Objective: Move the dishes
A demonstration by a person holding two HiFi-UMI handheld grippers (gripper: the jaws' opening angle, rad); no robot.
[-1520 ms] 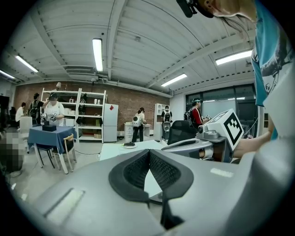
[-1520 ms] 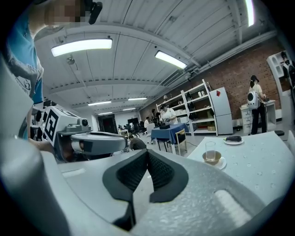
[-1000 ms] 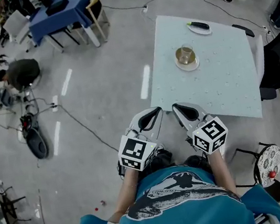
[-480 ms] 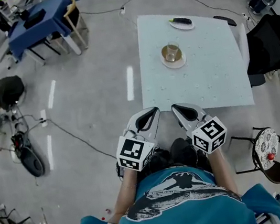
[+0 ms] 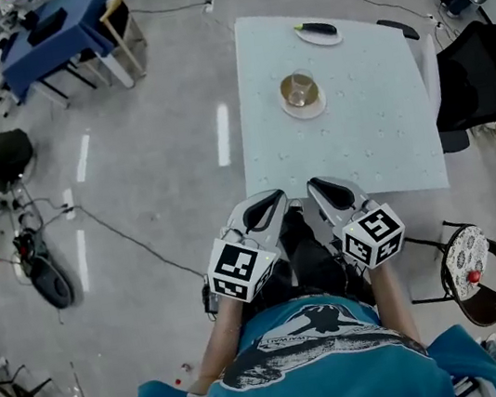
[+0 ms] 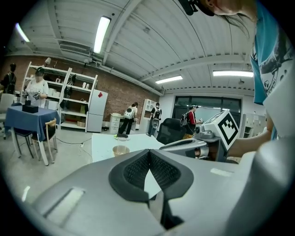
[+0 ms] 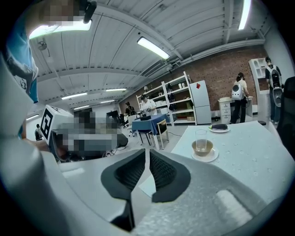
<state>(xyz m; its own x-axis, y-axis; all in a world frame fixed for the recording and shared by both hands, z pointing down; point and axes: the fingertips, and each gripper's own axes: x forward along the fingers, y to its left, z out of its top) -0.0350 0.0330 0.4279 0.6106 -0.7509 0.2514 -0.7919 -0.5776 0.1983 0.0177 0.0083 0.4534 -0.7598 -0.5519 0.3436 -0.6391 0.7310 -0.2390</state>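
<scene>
Grey concrete floor strewn with cables lay around a pale table (image 5: pixel 381 152). On it, well ahead of both grippers, stood the dishes. The nearer was a bowl (image 5: pixel 300 90) on a saucer (image 5: pixel 307 109) with a glass (image 7: pixel 201 137) set in it. Beyond that, at the far edge, a plate (image 5: pixel 318 33) carried a dark, long thing. The left gripper (image 5: pixel 266 207) and the right gripper (image 5: pixel 325 194) hung side by side just at the table's near edge. Both pointed toward the stack, probably lined up for a two-handed reach. The left one's pads met at their tips, holding nothing. The right one's jaws had just been opening to a thin slit, likewise empty, likely readying for the saucer's rim. A stool (image 5: pixel 470 259) stood off to the right gripper's right.
</scene>
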